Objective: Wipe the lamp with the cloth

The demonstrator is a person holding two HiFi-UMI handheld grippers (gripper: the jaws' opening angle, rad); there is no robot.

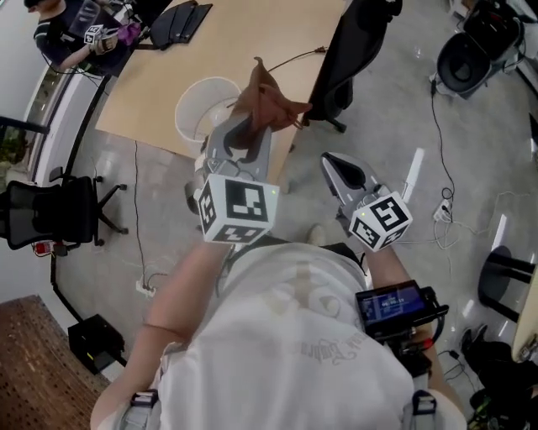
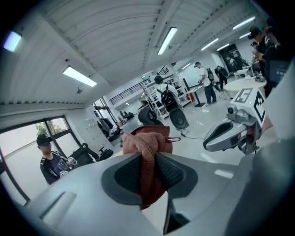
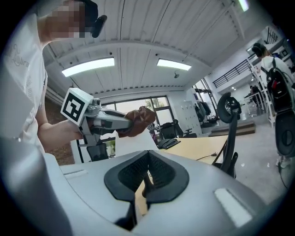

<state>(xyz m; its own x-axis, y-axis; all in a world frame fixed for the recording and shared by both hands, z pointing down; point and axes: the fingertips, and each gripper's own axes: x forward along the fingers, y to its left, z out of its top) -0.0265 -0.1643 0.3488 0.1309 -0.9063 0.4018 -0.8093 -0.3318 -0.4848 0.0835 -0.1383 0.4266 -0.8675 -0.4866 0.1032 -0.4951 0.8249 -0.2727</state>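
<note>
My left gripper point(image 1: 252, 128) is shut on a rust-brown cloth point(image 1: 269, 99), which bunches up beyond the jaws. In the left gripper view the cloth point(image 2: 148, 140) is pinched between the two dark pads point(image 2: 171, 174). Just left of the cloth in the head view is the lamp's white round shade point(image 1: 204, 107), standing at the near edge of the wooden table point(image 1: 244, 38). My right gripper point(image 1: 333, 162) hangs to the right of the cloth, its jaws shut with nothing in them point(image 3: 148, 171). From the right gripper view, the left gripper with the cloth point(image 3: 138, 120) is above the white shade point(image 3: 131, 146).
A black office chair point(image 1: 353, 50) stands at the table's right end, another point(image 1: 50, 210) on the floor at the left. A seated person point(image 1: 76, 29) is at the table's far left beside a dark keyboard point(image 1: 181, 21). Cables and a power strip point(image 1: 443, 210) lie on the floor.
</note>
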